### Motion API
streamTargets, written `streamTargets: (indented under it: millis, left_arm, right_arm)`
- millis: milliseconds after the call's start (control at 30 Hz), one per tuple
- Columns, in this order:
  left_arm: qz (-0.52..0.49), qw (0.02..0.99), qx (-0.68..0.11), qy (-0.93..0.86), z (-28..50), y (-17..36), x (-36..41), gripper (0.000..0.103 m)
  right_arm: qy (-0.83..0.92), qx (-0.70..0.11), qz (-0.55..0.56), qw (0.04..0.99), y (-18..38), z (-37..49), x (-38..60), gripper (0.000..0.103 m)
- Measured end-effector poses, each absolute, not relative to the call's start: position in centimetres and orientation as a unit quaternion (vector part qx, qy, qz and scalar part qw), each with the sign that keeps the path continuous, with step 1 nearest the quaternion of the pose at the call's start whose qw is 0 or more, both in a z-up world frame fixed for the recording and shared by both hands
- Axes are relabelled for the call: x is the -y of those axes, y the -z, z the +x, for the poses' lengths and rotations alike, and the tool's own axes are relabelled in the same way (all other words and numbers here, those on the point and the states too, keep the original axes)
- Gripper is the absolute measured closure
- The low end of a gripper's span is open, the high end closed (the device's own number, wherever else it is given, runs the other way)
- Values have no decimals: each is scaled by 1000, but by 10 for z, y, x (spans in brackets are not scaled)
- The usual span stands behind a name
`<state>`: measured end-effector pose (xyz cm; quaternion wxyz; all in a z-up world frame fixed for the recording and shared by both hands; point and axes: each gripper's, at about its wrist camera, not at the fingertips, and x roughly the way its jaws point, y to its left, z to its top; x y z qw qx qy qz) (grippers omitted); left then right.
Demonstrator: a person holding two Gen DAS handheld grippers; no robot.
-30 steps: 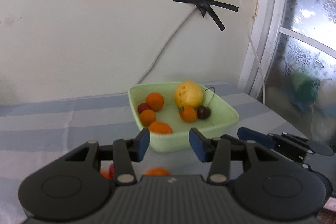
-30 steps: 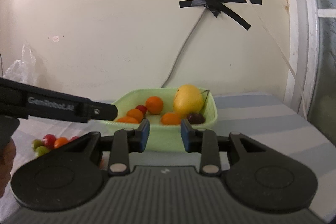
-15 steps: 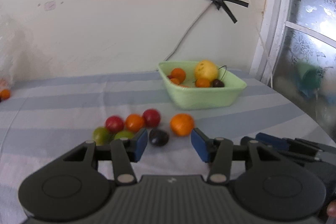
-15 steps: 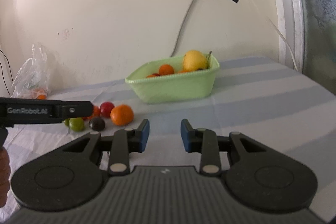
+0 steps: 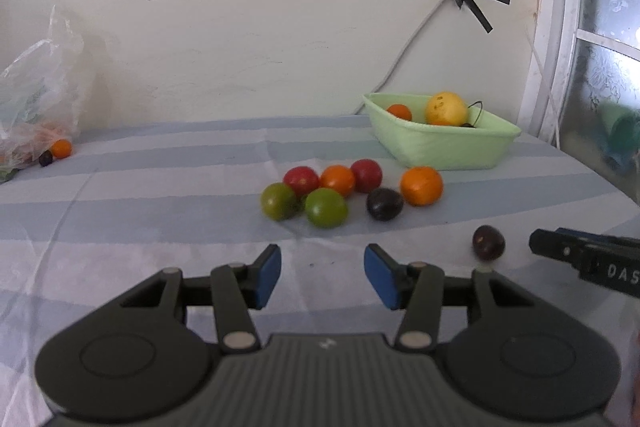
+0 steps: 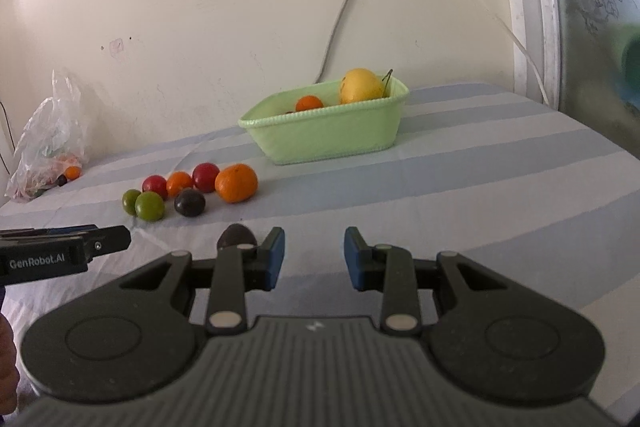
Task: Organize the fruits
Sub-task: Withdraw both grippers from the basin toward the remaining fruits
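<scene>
Seven loose fruits point(image 5: 348, 193) clustered mid-desk point(image 5: 160, 195) on blue-striped cloth, green basket point(image 5: 444, 143) at two o'clock against cream wall point(image 5: 240, 27). Plastic bag point(image 5: 36, 107) at nine o'clock. Left gripper point(image 5: 322, 277) and right gripper point(image 6: 314, 259) fingers parted, empty.

I note a matt striped cloth point(image 5: 160, 195) over the table, a matt green plastic basket point(image 6: 332, 135) with ribbed rim, glossy smooth-skinned fruits point(image 5: 326, 207), a crinkled clear plastic bag point(image 6: 52, 147) far left.
</scene>
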<state>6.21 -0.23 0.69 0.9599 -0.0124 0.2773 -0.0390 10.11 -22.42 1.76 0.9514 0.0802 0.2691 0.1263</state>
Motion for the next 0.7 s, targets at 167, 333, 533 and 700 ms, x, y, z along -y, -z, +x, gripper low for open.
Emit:
streamTargets:
  millis: [167,333,533,700]
  left_arm:
    - [-15,962,-268,44,56,-6,-1,56]
    - [-8,964,-260,50,51,-5,2,56]
    - [11,967,-249,54,46,-5,9,55]
    - [18,967,-246,56,45,-5,11,54]
  right_arm:
    - [-121,-275,79,950,-17,99,221,68]
    - [-115,-281,80,949,-16,99,221,61]
    - [-115,-284,79,949,-15,100,220,60]
    - [-117,-284,82,948,-15,100,221,60]
